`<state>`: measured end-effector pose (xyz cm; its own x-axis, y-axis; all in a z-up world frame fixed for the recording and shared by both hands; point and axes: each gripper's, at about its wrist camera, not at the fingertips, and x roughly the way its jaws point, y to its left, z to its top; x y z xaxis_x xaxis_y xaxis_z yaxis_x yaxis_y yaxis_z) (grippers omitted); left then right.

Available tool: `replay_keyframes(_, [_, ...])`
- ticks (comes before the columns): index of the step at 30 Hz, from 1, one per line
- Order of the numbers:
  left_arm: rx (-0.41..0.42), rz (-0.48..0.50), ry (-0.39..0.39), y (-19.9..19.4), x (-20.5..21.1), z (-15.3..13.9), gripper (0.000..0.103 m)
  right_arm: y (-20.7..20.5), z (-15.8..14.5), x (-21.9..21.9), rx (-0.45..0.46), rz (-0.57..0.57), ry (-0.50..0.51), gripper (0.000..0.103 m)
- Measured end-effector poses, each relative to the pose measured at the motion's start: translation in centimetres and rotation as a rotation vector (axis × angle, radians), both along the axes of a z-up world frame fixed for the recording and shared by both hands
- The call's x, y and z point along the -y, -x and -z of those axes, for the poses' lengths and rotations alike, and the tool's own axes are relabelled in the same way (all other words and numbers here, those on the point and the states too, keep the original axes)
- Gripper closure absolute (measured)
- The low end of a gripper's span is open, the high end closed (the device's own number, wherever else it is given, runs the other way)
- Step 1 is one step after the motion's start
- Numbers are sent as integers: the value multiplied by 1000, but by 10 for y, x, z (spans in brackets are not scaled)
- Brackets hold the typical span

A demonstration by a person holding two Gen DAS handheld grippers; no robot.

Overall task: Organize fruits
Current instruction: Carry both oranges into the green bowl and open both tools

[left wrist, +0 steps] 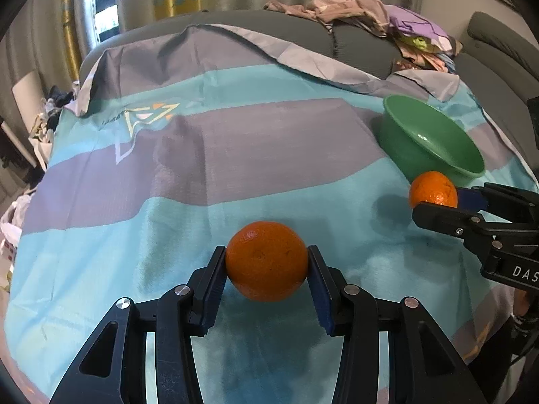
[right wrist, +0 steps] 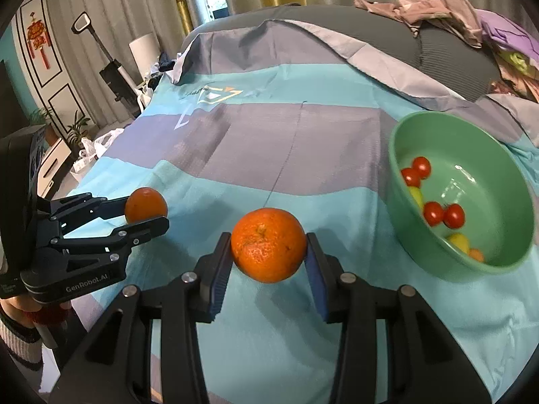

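Left tongs (left wrist: 266,279) clamping orange (left wrist: 266,261), right tongs (right wrist: 268,264) clamping stem-up orange (right wrist: 268,245)

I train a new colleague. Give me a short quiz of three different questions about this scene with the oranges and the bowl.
1. True or false: each gripper holds an orange.
2. What colour is the bowl?
3. The bowl holds: A) nothing B) small red and yellow fruits C) bananas.

Key:
1. True: left gripper is shut on the left orange, right gripper on the right orange.
2. Green; see the bowl.
3. B, the small fruits.
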<state>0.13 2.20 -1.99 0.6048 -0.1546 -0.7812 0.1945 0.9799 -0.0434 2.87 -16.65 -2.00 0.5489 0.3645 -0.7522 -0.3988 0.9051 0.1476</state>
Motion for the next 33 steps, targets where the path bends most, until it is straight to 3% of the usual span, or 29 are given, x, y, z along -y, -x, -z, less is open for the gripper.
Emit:
replay_keyframes(18, [70, 92, -18, 3, 42, -23, 56, 18, -23, 49, 77, 95, -47, 61])
replay_keyframes(33, [137, 262, 6, -44, 126, -44, 56, 0, -33, 118, 145, 269, -36, 61])
